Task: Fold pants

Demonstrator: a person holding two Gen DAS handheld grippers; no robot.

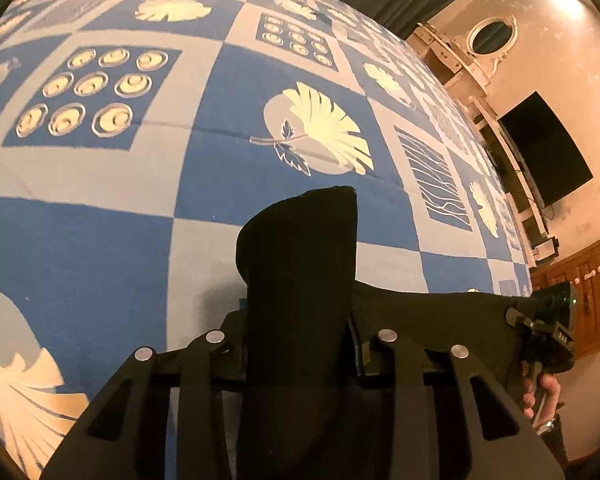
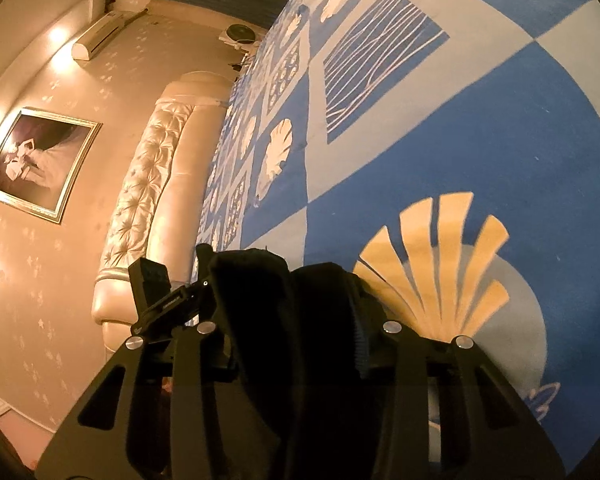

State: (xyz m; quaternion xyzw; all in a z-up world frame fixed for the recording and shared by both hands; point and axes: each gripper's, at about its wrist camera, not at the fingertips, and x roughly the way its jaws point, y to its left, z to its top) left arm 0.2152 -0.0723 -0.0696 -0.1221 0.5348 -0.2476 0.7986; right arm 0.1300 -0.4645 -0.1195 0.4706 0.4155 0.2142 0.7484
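Black pants [image 1: 300,280], 2 grippers clamped

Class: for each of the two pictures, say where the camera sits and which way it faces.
Left wrist: on the left tool, facing over the bedspread toward a TV; the right tool and hand show.
Right wrist: on the right tool, facing along the bedspread toward the headboard; the left tool shows.
Shared: bedspread, black pants.
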